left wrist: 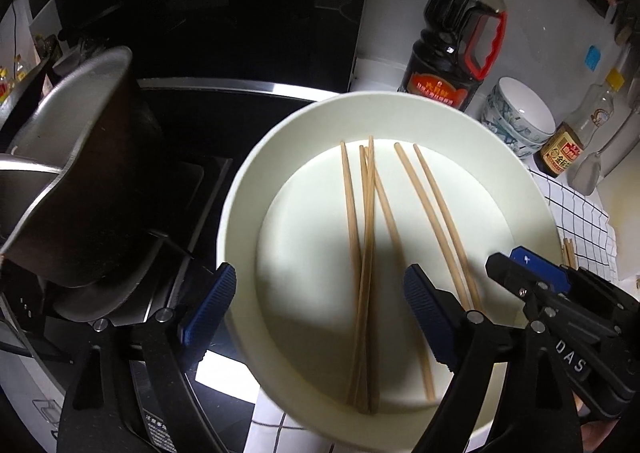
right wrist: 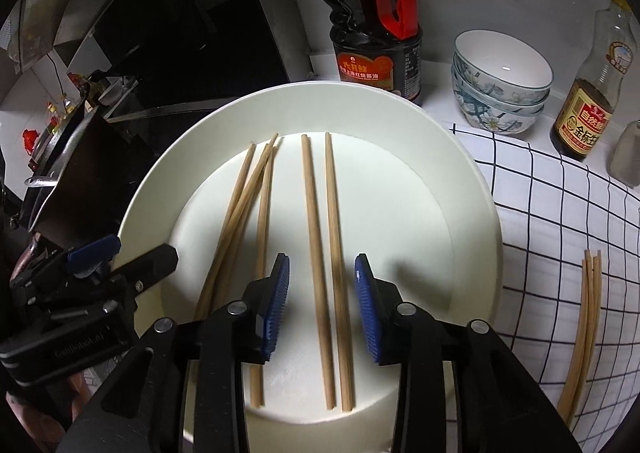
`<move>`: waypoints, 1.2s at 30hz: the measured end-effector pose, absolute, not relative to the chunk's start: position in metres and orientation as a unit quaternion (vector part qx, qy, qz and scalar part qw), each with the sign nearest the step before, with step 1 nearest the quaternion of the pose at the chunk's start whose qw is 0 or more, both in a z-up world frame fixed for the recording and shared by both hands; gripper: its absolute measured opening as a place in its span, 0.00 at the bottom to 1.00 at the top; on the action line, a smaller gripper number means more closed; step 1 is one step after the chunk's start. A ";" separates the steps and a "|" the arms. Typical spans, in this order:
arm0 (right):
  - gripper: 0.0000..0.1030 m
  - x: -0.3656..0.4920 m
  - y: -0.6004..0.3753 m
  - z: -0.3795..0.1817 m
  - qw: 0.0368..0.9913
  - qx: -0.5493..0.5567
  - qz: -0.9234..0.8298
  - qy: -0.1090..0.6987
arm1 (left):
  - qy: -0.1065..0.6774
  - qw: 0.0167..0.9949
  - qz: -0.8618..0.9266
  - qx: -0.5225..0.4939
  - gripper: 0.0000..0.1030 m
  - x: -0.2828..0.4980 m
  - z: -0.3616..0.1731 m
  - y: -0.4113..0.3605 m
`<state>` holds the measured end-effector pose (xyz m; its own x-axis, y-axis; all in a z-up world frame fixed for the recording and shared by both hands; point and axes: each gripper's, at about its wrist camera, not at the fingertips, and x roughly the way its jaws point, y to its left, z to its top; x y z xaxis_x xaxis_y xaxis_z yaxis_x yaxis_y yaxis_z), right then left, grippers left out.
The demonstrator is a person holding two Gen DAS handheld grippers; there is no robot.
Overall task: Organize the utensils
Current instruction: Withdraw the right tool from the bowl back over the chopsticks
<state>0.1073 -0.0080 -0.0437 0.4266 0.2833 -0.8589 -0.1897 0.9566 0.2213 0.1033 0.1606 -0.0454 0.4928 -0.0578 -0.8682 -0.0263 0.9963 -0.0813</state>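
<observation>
Chopsticks lie loose in the white paper bowl (right wrist: 476, 189), the landmark for everything below. Three of them (right wrist: 236, 221) sit crossed toward the bowl's left side. Two more (right wrist: 324, 253) lie side by side, roughly parallel, nearer the bowl's middle.

My right gripper (right wrist: 322, 299) hangs above the bowl's near side, jaws parted, with the parallel pair seen in the gap beneath; the pads are clear of the wood and grip nothing.

My left gripper (left wrist: 320, 311) stands wide apart over the bowl's near-left rim, one blue pad outside the wall, the other over the bowl floor. Nothing is held.

A further bunch of chopsticks (right wrist: 584, 325) rests on the checked cloth (right wrist: 560, 213) to the right of the bowl, well apart from it.

Behind the bowl: a dark soy sauce bottle (right wrist: 376, 33) with a red handle. Behind and to its right: stacked patterned bowls (right wrist: 500, 85), then a smaller sauce bottle (right wrist: 588, 109). Left of the bowl: a metal pot (left wrist: 72, 181) on the black stove.
</observation>
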 end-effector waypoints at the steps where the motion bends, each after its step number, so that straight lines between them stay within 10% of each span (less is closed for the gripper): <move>1: 0.32 0.104 -0.008 -0.042 0.844 0.045 0.140 0.516 | 0.502 0.864 -0.011 -0.040 0.82 0.101 -0.042 0.161; 36: 0.50 -0.003 -0.130 0.006 0.876 0.062 0.009 0.479 | 0.473 0.875 -0.109 -0.006 0.93 0.037 -0.005 0.057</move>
<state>-0.0025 -0.1301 0.0059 0.5408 0.0746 -0.8378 0.0434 0.9923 0.1164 0.0372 0.0567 -0.0051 0.5298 -0.1959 -0.8252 0.1845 0.9763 -0.1133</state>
